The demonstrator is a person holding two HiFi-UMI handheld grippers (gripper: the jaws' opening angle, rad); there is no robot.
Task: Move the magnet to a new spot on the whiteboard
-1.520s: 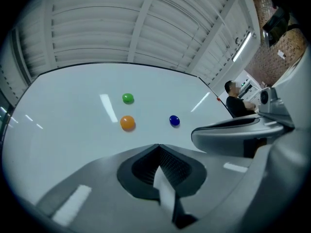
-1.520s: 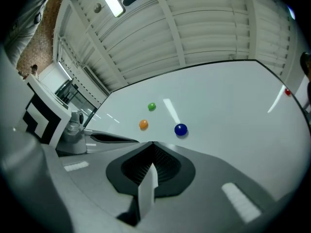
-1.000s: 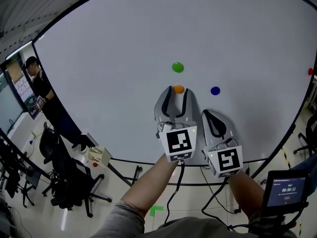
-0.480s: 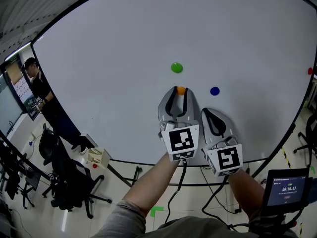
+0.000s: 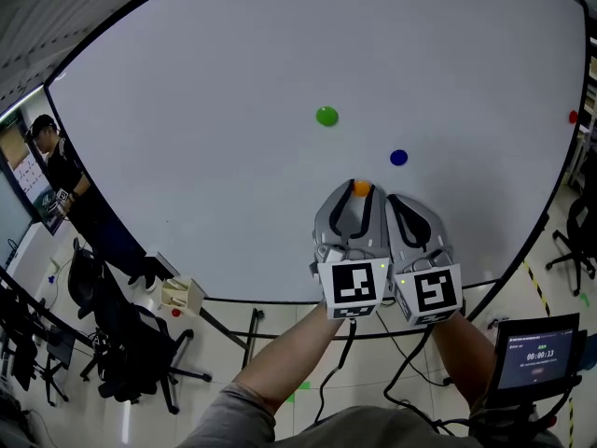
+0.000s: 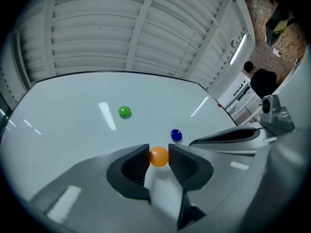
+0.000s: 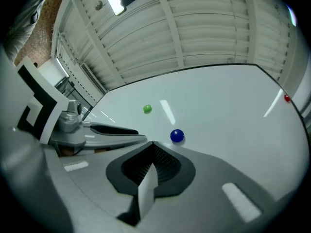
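Whiteboard (image 5: 233, 82), broad and white, fills the field ahead of both grippers. Left gripper (image 5: 357, 192): its jaws have just been closing, and the ribbed pads now clamp the orange magnet (image 6: 159, 157) at the very fingertips. Whether that magnet touches the board cannot be told. Right gripper (image 5: 403, 200): just beside the left gripper on its right side, with the jaws pressed together and nothing between them. Blue magnet (image 5: 398, 158): on the board a short way ahead of the right gripper's tips, and ahead and to the right of the held magnet. Green magnet (image 5: 326, 116): farther ahead of the left gripper, slightly to its left. Red magnet (image 5: 573, 117): well off to the right of the right gripper, near the board's edge.
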